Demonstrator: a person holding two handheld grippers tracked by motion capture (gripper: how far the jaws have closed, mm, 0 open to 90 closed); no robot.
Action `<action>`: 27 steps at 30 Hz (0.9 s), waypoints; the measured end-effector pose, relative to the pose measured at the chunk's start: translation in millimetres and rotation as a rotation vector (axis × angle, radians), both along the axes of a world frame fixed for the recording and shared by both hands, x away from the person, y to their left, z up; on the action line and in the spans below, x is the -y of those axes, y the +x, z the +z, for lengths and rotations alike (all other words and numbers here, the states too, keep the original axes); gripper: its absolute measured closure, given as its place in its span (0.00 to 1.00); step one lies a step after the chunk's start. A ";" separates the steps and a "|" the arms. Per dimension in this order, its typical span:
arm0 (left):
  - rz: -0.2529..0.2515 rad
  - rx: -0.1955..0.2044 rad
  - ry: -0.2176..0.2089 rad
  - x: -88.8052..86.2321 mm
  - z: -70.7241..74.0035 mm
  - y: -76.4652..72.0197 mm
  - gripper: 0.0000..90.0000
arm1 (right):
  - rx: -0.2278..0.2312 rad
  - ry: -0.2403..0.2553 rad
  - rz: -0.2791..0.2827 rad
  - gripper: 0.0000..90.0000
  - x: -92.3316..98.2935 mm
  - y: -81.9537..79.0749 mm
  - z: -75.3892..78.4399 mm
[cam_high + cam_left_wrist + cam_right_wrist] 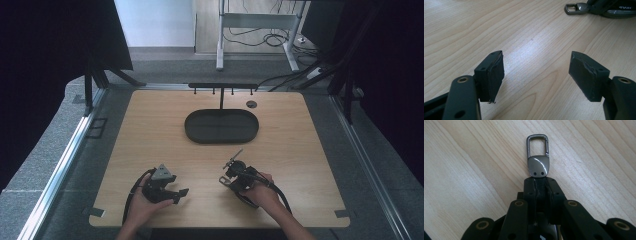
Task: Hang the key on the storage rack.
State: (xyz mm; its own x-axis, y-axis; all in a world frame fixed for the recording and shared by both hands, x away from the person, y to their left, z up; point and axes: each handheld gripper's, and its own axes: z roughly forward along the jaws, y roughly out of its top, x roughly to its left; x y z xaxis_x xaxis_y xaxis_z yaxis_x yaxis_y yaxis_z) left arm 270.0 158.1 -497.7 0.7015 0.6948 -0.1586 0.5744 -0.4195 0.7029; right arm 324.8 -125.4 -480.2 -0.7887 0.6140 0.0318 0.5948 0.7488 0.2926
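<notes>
Gripping a metal carabiner clip (538, 156), right gripper (539, 182), no legible writing.

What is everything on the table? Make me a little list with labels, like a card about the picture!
table: light wood
tray: dark oval tray at the far middle, nothing seen in it
rack: black bar with small hooks standing on a post behind the tray
left hand-held gripper: jaws wide apart, holding nothing, low over the table
right hand-held gripper: jaws closed on a key clip
key clip: grey metal clasp sticking out past the jaws
</notes>
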 end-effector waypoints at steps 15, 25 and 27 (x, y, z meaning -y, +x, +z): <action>0.000 -0.002 -0.002 0.2 -0.1 -0.1 0.32 | 0.039 0.048 -0.006 0.90 8.4 -4.9 10.6; -0.001 -0.003 -0.001 0.7 -0.4 0.0 0.32 | 0.090 0.072 -0.013 0.90 14.9 -7.7 22.1; -0.001 -0.004 0.001 0.1 -0.4 0.3 0.32 | 0.123 0.073 -0.011 0.90 15.8 -8.9 27.3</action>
